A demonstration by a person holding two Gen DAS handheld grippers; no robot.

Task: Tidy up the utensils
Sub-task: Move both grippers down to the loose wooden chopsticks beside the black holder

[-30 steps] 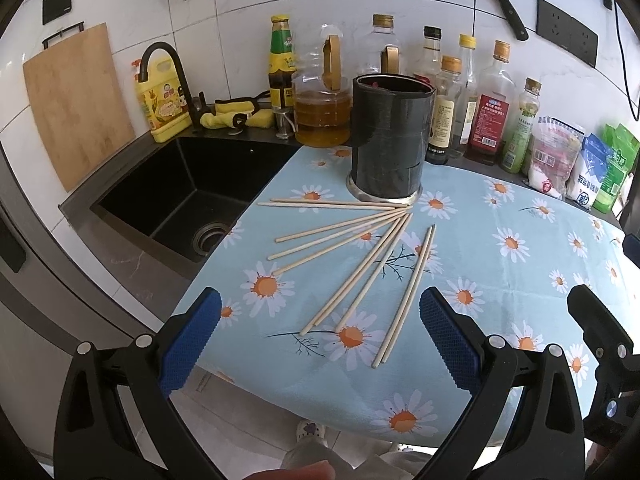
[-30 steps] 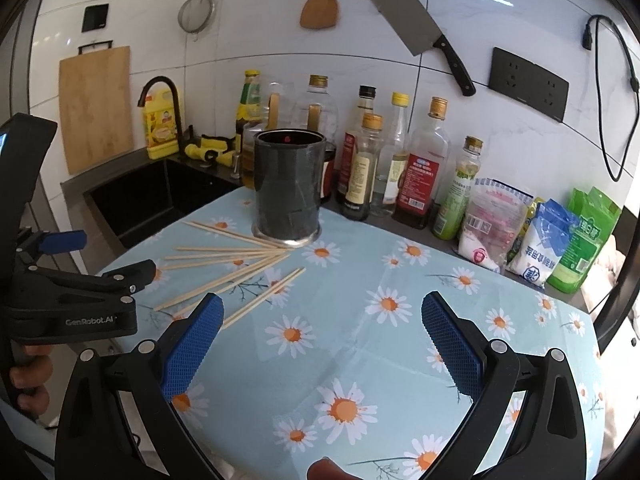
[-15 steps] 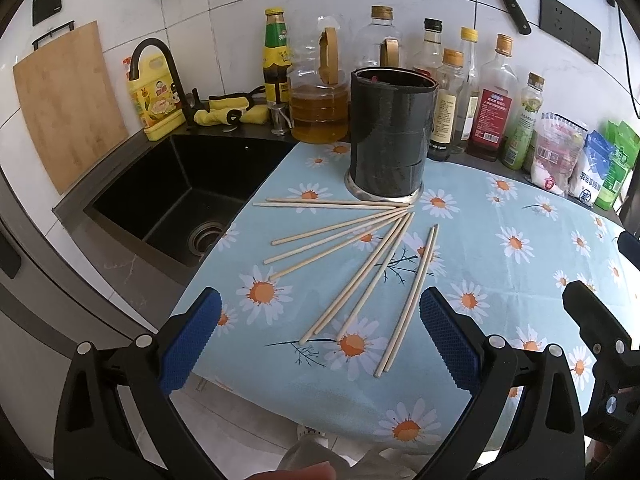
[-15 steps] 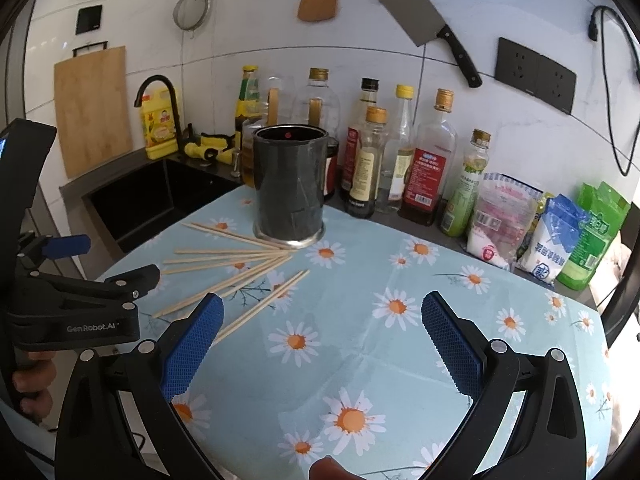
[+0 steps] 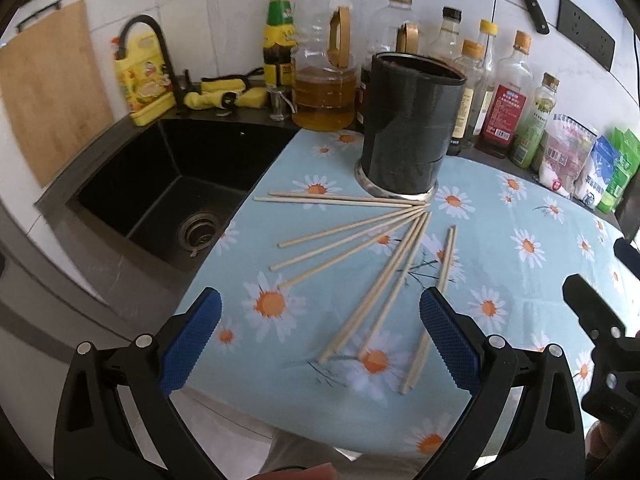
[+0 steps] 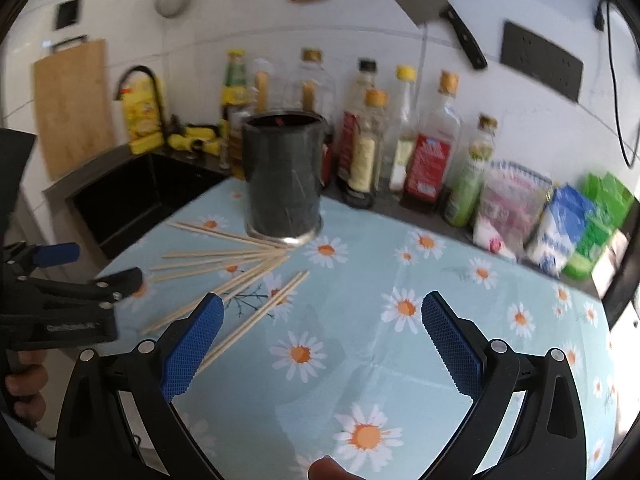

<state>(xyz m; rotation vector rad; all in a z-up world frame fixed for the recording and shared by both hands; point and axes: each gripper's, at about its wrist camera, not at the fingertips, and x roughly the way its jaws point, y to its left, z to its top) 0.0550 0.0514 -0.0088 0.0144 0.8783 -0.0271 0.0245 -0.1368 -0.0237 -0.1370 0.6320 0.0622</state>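
Wooden chopsticks (image 5: 372, 252) lie fanned out on the daisy-print tabletop (image 5: 520, 280), their far ends gathered just in front of a dark cylindrical utensil holder (image 5: 408, 128), which stands upright near the back edge. The nearest two sticks touch or almost touch its metal base. The left hand-held gripper (image 5: 320, 340) hangs above the near ends of the sticks with its blue pads (image 5: 190, 342) spread wide, holding nothing. The right hand-held gripper (image 6: 322, 344) is likewise spread and empty, over bare cloth just right of the fan. Behind the holder stands a row of bottles (image 5: 504, 96); a black sink (image 5: 160, 184) lies to the left.
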